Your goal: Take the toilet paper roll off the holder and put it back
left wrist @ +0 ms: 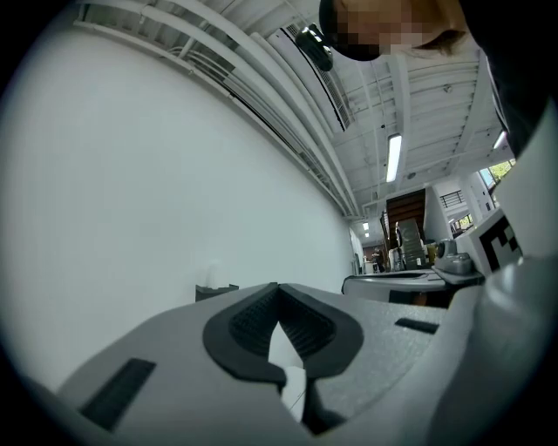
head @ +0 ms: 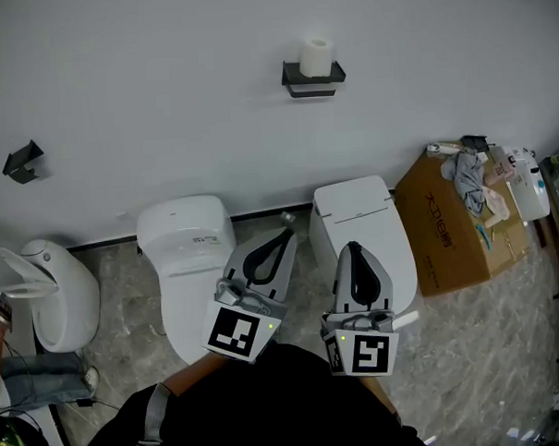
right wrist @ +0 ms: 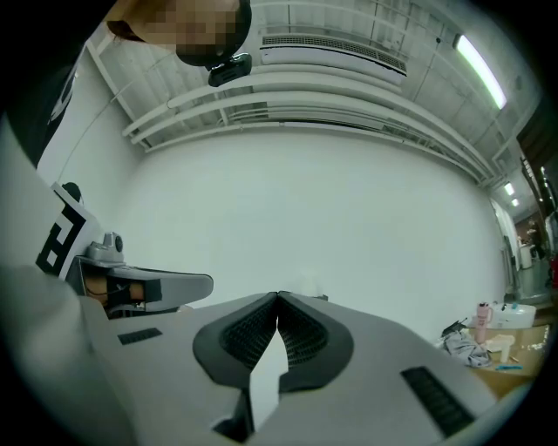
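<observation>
A white toilet paper roll [head: 317, 56] stands upright on a black wall holder [head: 313, 77], high on the white wall in the head view. Both grippers are well short of it, held side by side over the toilets. My left gripper [head: 286, 233] is shut with nothing in it, its black pads [left wrist: 261, 318] meeting at the tips. The holder [left wrist: 215, 291] shows small and far off just left of those tips. My right gripper [head: 353, 247] is also shut and empty, with its pads [right wrist: 301, 333] touching at the tip. The holder's edge [right wrist: 322, 297] barely peeks over them.
Two white toilets [head: 183, 233] [head: 357, 209] stand against the wall below the holder. A cardboard box [head: 451, 227] with cloth and bottles on top sits at the right. A second black bracket [head: 22, 162] hangs on the wall at the left, above a white fixture [head: 51, 283].
</observation>
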`<act>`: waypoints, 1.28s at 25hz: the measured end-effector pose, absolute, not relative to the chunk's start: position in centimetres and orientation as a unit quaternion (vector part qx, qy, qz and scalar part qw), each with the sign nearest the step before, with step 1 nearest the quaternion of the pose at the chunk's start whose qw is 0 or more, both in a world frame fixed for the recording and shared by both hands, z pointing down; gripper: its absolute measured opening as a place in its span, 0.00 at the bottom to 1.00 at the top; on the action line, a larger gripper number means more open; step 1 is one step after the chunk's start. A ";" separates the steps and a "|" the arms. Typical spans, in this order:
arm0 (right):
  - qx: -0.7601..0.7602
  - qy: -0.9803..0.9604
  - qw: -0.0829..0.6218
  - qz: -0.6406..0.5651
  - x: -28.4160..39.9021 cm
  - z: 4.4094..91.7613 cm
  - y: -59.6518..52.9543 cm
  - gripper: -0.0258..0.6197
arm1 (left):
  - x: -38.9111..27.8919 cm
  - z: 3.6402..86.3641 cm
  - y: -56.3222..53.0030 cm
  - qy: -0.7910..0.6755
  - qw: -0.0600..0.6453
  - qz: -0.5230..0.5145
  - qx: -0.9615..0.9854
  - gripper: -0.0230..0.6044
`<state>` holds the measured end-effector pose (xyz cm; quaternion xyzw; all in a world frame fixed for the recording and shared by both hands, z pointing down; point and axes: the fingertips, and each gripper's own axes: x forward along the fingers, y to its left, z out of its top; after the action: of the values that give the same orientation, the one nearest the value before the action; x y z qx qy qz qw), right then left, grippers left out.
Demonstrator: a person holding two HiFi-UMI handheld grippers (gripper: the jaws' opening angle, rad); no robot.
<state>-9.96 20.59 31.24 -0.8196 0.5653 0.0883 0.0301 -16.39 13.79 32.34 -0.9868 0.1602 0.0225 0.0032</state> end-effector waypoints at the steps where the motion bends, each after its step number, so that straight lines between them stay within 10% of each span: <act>1: -0.821 0.563 0.031 0.088 -9.8 31.3 20.3 0.08 | -16.1 32.5 13.4 0.158 0.003 0.021 -0.987 0.04; 32: -0.790 0.606 0.023 0.090 4.1 30.5 7.0 0.08 | -3.0 32.5 1.2 0.194 -0.020 0.031 -0.980 0.04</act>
<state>4.14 6.98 30.47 -0.7902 0.6057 0.0903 0.0234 -2.96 1.20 32.48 -0.9803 0.1941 0.0313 -0.0203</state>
